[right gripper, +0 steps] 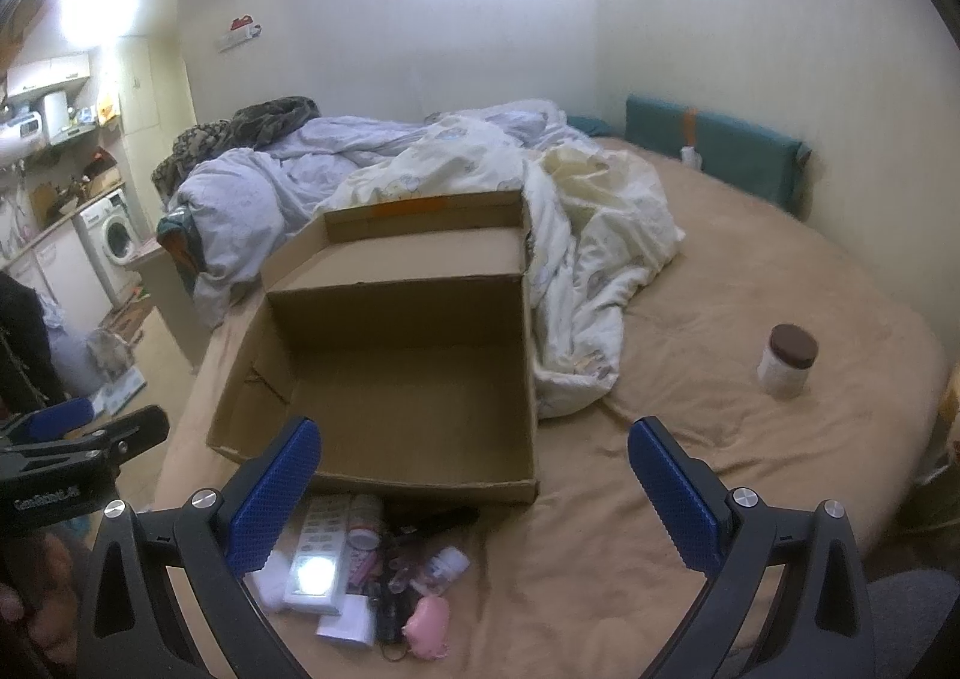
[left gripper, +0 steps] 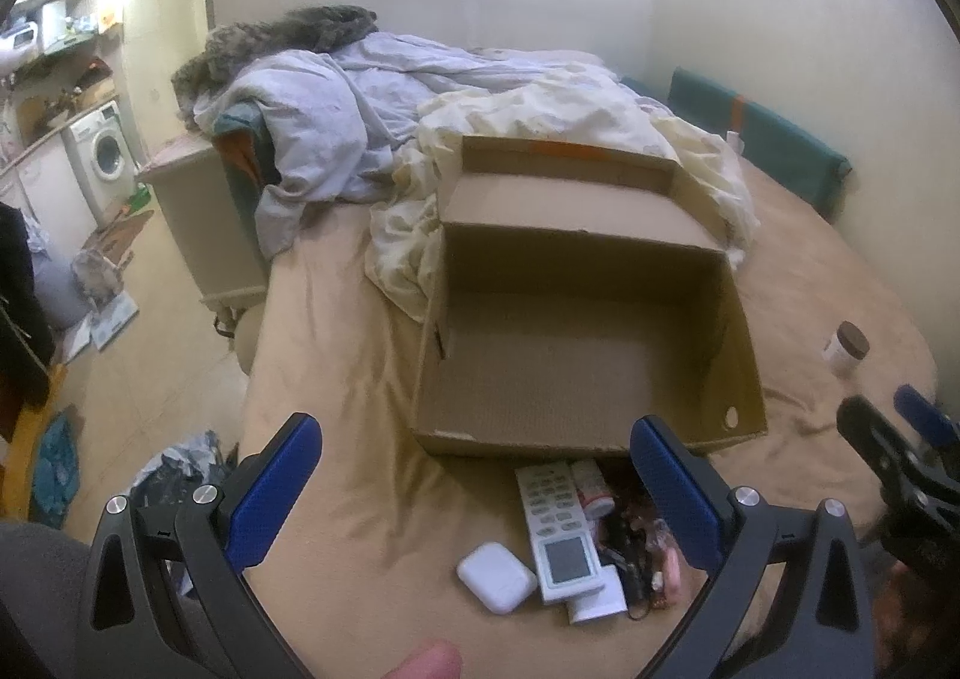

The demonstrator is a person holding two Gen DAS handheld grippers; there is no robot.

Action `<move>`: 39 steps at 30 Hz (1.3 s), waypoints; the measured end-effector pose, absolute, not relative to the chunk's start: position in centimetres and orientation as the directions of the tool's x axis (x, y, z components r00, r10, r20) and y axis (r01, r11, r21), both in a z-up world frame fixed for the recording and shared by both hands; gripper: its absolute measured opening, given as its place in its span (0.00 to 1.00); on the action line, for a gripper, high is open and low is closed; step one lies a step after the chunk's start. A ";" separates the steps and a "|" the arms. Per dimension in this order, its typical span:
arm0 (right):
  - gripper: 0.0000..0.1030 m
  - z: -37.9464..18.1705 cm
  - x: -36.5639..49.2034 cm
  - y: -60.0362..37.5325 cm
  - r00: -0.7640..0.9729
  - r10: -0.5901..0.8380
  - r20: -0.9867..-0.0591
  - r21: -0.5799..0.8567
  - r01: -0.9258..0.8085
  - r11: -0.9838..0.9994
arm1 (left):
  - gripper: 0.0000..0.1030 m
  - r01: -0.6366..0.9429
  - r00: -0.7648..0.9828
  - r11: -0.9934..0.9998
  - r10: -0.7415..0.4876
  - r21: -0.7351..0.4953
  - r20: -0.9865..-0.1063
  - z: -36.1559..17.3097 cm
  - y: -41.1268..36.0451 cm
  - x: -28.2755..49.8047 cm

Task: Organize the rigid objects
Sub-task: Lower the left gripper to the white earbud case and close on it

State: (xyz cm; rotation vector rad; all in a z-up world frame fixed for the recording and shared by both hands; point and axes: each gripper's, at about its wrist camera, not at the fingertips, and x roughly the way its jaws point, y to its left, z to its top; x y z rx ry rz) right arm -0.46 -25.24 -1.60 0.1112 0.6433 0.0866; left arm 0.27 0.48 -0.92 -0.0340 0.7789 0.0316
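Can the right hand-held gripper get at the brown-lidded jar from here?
Probably yes. The jar stands alone on bare bedsheet, ahead and right of the open right hand-held gripper, with nothing between them.

Cardboard box [left gripper: 576, 319]: plain brown, w/ orange tape strip on rear flap. Bed sheet [right gripper: 750, 439]: tan. Duvets: pale lilac [left gripper: 336, 97] & cream w/ faint print [right gripper: 600, 235]. Jar [right gripper: 787, 370]: whitish, dark-brown lid. Remote [left gripper: 555, 523]: white, grey screen. Earbud case [left gripper: 497, 576]: white. Gripper pads [left gripper: 273, 493]: blue, dotted texture; frames black. Headboard cushion [right gripper: 714, 154]: teal.
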 end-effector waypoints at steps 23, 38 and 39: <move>1.00 -9.2 5.6 -25.9 0.401 0.378 -0.835 0.398 -0.034 0.917 | 0.81 -0.317 0.088 0.937 -0.122 -0.144 -0.989 -15.1 5.3 5.2; 1.00 -10.3 6.1 -26.3 0.379 0.337 -0.862 0.365 0.002 0.931 | 0.64 -0.403 0.000 0.904 -0.152 -0.139 -0.988 -19.7 3.5 5.9; 1.00 -10.3 6.2 -26.2 0.377 0.335 -0.863 0.362 0.000 0.932 | 0.63 -0.388 -0.012 0.913 -0.140 -0.124 -0.990 -19.9 3.2 5.9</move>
